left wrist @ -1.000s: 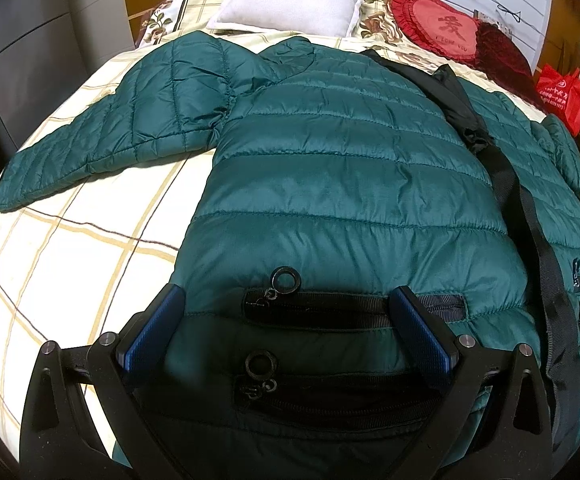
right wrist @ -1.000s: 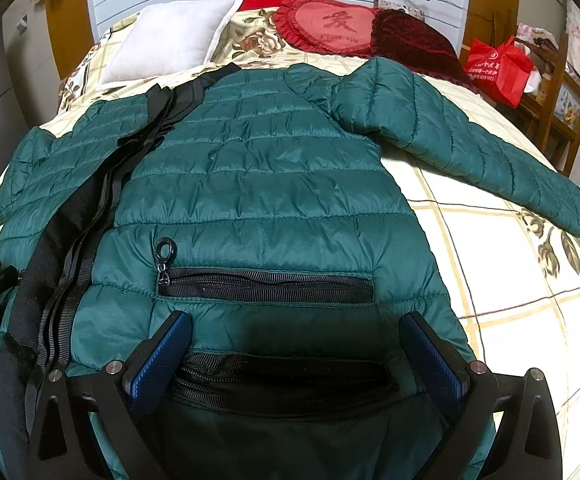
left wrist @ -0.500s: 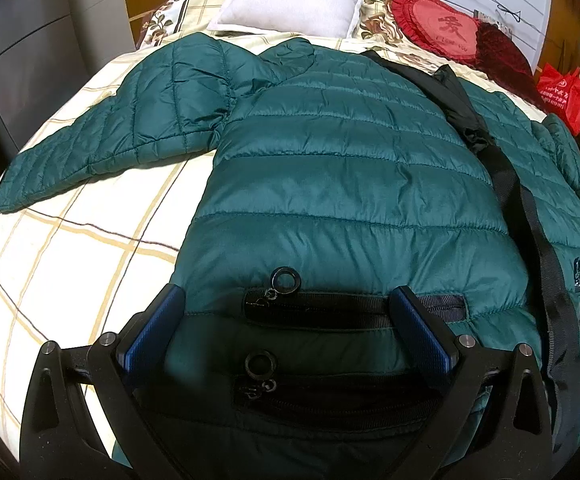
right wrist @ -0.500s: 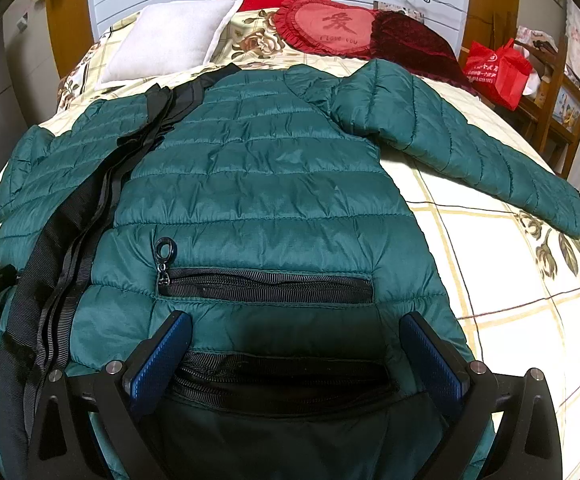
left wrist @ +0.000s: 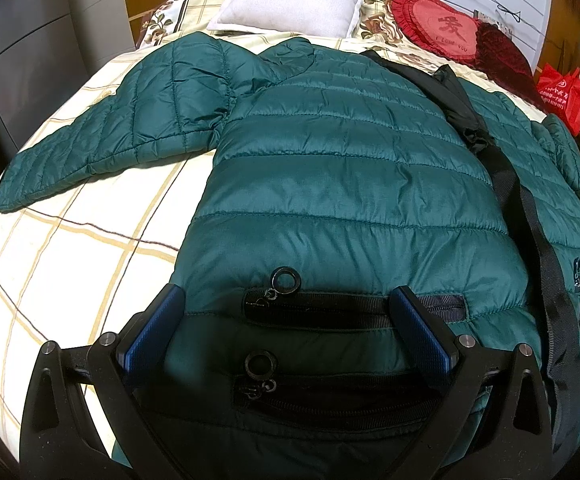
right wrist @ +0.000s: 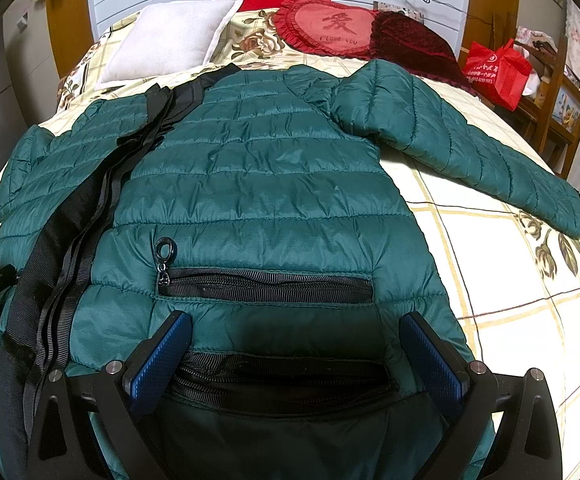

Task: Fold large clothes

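A dark green quilted puffer jacket (left wrist: 345,168) lies spread front-up on the bed, sleeves out to both sides; it also shows in the right wrist view (right wrist: 258,184). Its black zipper band (left wrist: 505,184) runs down the middle. My left gripper (left wrist: 288,320) is open, its blue pads astride the left front's zip pockets (left wrist: 353,312) at the hem. My right gripper (right wrist: 295,346) is open over the right front's hem, just below a zip pocket (right wrist: 266,286). Neither gripper holds any fabric.
The bed has a cream plaid sheet (left wrist: 70,264). A white pillow (left wrist: 293,0) and red cushions (right wrist: 329,28) lie at the headboard. A red bag (right wrist: 497,68) sits on wooden furniture at the right. A grey wardrobe (left wrist: 22,40) stands on the left.
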Demonstrator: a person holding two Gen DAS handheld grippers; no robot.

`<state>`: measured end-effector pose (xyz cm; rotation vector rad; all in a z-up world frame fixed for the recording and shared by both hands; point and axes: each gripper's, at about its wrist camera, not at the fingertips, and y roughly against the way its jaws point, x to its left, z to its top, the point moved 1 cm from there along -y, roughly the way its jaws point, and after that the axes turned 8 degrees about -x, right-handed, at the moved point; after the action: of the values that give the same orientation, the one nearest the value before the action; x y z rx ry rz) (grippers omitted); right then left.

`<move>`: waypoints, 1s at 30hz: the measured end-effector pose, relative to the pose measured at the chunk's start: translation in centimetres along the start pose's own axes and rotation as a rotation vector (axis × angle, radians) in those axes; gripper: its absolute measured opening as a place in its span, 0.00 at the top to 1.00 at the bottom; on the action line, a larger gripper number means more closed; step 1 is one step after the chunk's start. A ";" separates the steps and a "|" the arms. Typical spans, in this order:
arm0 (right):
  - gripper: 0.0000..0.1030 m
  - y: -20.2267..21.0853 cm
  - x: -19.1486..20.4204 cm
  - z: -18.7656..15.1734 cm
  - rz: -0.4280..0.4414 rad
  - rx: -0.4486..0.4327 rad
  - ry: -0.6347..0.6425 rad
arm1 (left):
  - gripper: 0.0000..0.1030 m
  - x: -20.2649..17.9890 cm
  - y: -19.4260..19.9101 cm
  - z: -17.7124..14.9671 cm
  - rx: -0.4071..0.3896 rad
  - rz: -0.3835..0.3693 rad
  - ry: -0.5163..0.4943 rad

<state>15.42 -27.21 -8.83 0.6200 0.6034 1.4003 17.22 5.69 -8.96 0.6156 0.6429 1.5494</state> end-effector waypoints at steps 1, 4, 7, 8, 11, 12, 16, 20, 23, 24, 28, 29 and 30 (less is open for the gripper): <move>0.00 0.0 0.0 0.0 0.000 0.000 0.000 | 0.00 0.0 0.0 0.0 0.000 0.000 0.000; 0.00 0.0 0.0 0.0 0.000 0.000 0.001 | 0.00 0.0 0.0 0.0 0.000 0.000 0.000; 0.00 0.0 0.0 0.0 0.000 0.000 0.000 | 0.00 0.0 0.0 0.0 0.001 0.000 0.000; 0.00 0.0 0.0 0.0 0.001 0.001 0.000 | 0.00 0.1 0.0 0.0 0.001 -0.001 0.001; 0.00 0.0 0.0 0.0 0.001 0.001 0.000 | 0.00 0.0 -0.1 0.0 0.000 0.000 0.000; 0.00 0.0 0.0 0.0 0.001 0.001 -0.001 | 0.00 0.0 -0.1 0.0 0.000 -0.001 0.000; 0.00 0.0 0.0 0.0 0.001 0.002 -0.001 | 0.00 0.0 -0.1 0.0 0.001 -0.001 0.001; 0.00 0.0 0.0 0.0 0.001 0.001 0.000 | 0.00 0.0 -0.1 0.0 0.001 -0.001 0.000; 0.00 0.0 0.0 0.0 0.001 0.002 -0.001 | 0.00 0.0 -0.1 0.0 0.001 -0.001 0.001; 0.00 0.0 0.0 0.0 0.001 0.002 -0.001 | 0.00 0.0 -0.1 0.0 0.001 -0.002 0.002; 0.00 0.0 0.0 0.0 0.000 0.002 0.000 | 0.00 0.1 0.0 0.0 -0.001 -0.011 0.005; 0.00 0.0 0.0 0.0 0.001 0.002 -0.001 | 0.00 0.1 0.0 -0.1 -0.002 -0.016 0.007; 0.00 0.0 0.0 0.0 0.001 0.002 -0.001 | 0.00 0.2 0.0 -0.1 -0.003 -0.021 0.011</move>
<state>15.41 -27.17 -8.87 0.6227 0.6042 1.4006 17.15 5.84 -9.00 0.5963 0.6529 1.5351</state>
